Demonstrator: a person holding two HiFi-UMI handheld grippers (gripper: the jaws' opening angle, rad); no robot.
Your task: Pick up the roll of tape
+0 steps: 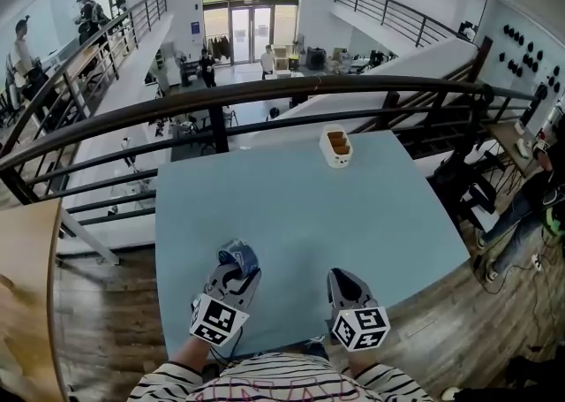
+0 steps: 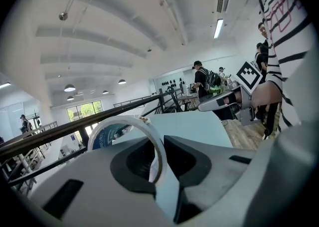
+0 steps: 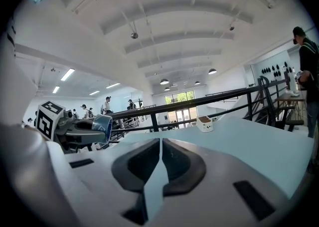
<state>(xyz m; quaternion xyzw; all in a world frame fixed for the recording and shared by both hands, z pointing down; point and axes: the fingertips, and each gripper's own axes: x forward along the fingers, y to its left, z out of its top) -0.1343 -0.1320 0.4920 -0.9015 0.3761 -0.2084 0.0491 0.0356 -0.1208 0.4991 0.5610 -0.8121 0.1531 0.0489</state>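
The roll of tape, a white ring with a blue printed core, stands on edge between the jaws of my left gripper, which is shut on it above the near part of the light blue table. In the left gripper view the roll of tape rises out of the left gripper, pinched by its rim. My right gripper hovers beside it to the right, shut, with nothing between its jaws. The right gripper shows both pads meeting; the tape shows at that view's left.
A small white container with brown contents stands at the table's far edge, in front of a black railing. Beyond the railing is a drop to a lower floor. A person sits at the right. Wooden floor surrounds the table.
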